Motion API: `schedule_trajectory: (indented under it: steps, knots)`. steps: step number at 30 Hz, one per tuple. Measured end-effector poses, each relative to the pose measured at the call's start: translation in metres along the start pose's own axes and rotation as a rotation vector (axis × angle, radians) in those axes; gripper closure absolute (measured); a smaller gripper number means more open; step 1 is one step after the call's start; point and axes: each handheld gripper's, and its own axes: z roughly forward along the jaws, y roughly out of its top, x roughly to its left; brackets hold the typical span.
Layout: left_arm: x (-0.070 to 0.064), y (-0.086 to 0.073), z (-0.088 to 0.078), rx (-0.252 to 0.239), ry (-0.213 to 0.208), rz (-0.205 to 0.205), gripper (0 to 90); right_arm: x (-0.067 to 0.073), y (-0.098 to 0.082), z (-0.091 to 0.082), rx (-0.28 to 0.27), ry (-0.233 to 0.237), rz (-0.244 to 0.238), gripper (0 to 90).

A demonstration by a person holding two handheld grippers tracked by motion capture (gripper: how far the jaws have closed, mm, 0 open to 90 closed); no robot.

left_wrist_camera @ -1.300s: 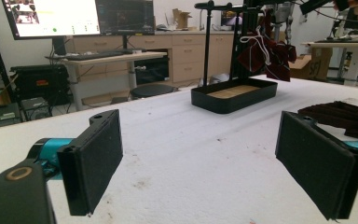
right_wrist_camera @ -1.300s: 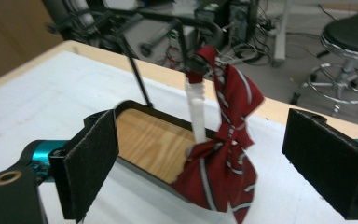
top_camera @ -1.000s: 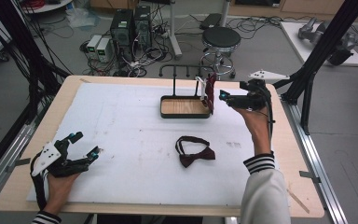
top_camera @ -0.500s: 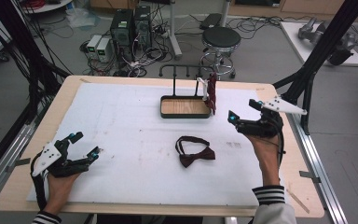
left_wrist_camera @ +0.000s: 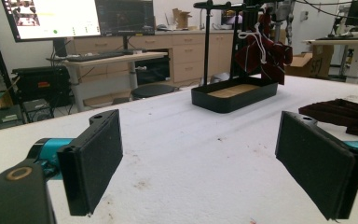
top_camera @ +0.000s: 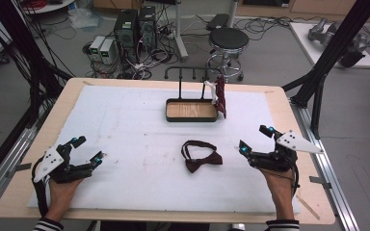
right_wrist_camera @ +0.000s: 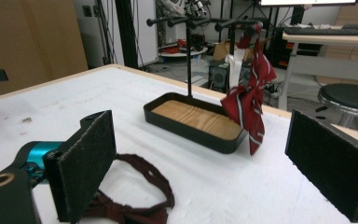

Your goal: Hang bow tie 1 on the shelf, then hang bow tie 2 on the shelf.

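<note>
On the left, we see our left claw (top_camera: pixel 87 149) resting low over the near-left part of the worktop (top_camera: pixel 125 125), held in the left hand (top_camera: pixel 61 190). Its jaws stand wide apart with nothing between them, and in the left gripper view the claw (left_wrist_camera: pixel 214 163) frames only bare white padding, which is marked with a few small dark specks.

Moving toward the middle, we find a dark red bow tie (top_camera: pixel 201 157) lying flat on the white surface, its strap curled in a loop on the far side of the bow. It sits between our two claws, nearer the right one, and touches neither. In the left gripper view the bow tie (left_wrist_camera: pixel 342 113) lies off to the right, beyond the right-hand jaw.

Farther back, at the centre of the worktop, we see a black tray with a wooden floor (top_camera: pixel 173 115) carrying an upright black rack (top_camera: pixel 192 74). A second red tie with pale stripes (top_camera: pixel 220 99) hangs from the rack's right end, draping down past the tray's right edge.

On the right, our right claw (top_camera: pixel 256 139) hovers just beside the bow tie, held in the right hand (top_camera: pixel 279 180), jaws spread apart and empty. In the right gripper view the claw (right_wrist_camera: pixel 205 172) looks toward the tray, with the bow tie (right_wrist_camera: pixel 130 196) lying partly behind its left-hand jaw.
</note>
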Motion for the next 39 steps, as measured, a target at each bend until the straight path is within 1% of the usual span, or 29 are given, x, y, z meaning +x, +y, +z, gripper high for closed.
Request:
schedule_trajectory:
  steps: [4, 6, 8, 13, 15, 21, 22, 23, 29, 32, 34, 39]
  knots:
    - [0.001, 0.0, 0.0, -0.005, 0.001, -0.011, 15.1, -0.001, -0.008, -0.001, 0.009, -0.004, 0.012, 7.6]
    - [0.001, 0.0, 0.0, -0.007, 0.0, -0.015, 15.2, -0.001, -0.009, -0.001, 0.016, -0.003, 0.007, 7.6]
    - [0.001, 0.0, 0.0, -0.007, 0.001, -0.014, 15.1, -0.002, -0.01, -0.001, 0.02, 0.0, 0.013, 7.6]
    - [0.002, 0.0, 0.0, -0.007, 0.003, -0.017, 15.2, -0.001, -0.008, -0.001, 0.014, 0.006, -0.004, 7.7]
    - [0.002, 0.0, -0.001, -0.007, 0.003, -0.017, 15.2, 0.0, -0.008, -0.001, 0.013, 0.008, -0.005, 7.7]
    - [0.002, 0.0, -0.001, -0.008, 0.003, -0.018, 15.1, 0.0, -0.009, -0.001, 0.024, 0.01, -0.01, 7.7]
    - [0.002, 0.0, -0.001, -0.008, 0.003, -0.018, 15.2, 0.0, -0.009, 0.0, 0.022, 0.008, -0.025, 7.6]
    - [0.002, 0.0, -0.001, -0.009, 0.003, -0.018, 15.2, 0.001, -0.009, 0.0, 0.029, 0.011, -0.023, 7.6]
    - [0.002, 0.0, 0.0, -0.009, 0.002, -0.02, 15.2, 0.002, -0.007, 0.006, 0.068, 0.046, -0.054, 7.7]
    - [0.002, 0.0, 0.0, -0.009, 0.002, -0.02, 15.2, 0.003, -0.005, 0.009, 0.094, 0.071, -0.067, 7.7]
    - [0.002, 0.0, 0.0, -0.01, 0.003, -0.022, 15.1, 0.003, -0.003, 0.013, 0.11, 0.091, -0.085, 7.7]
    - [0.002, 0.0, 0.0, -0.01, 0.002, -0.023, 15.2, 0.007, 0.001, 0.023, 0.171, 0.152, -0.118, 7.7]
